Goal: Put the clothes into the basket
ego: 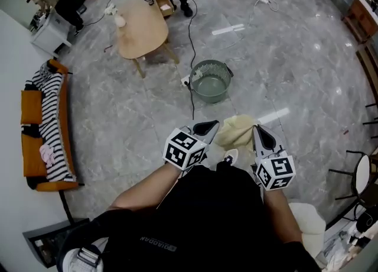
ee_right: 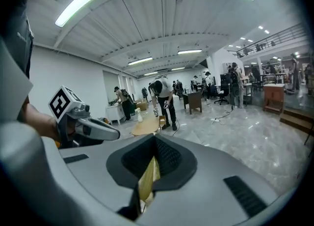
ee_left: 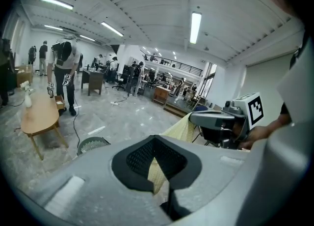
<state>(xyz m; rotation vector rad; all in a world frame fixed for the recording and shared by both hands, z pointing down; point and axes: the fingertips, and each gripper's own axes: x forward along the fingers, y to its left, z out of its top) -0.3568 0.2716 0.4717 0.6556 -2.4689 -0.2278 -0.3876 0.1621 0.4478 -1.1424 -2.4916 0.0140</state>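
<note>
The pale yellow garment (ego: 238, 129) hung in the air between the left gripper (ego: 205, 128) and the right gripper (ego: 263, 137), each clamped tight on its cloth, well short of the green basket (ego: 211, 81) on the floor.

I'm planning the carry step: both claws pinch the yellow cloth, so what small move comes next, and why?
Probably carry the yellow cloth forward until it hangs over the green basket. Both the left claw and the right claw are shut on it, and the basket stands on the floor ahead, apart from the cloth.
</note>
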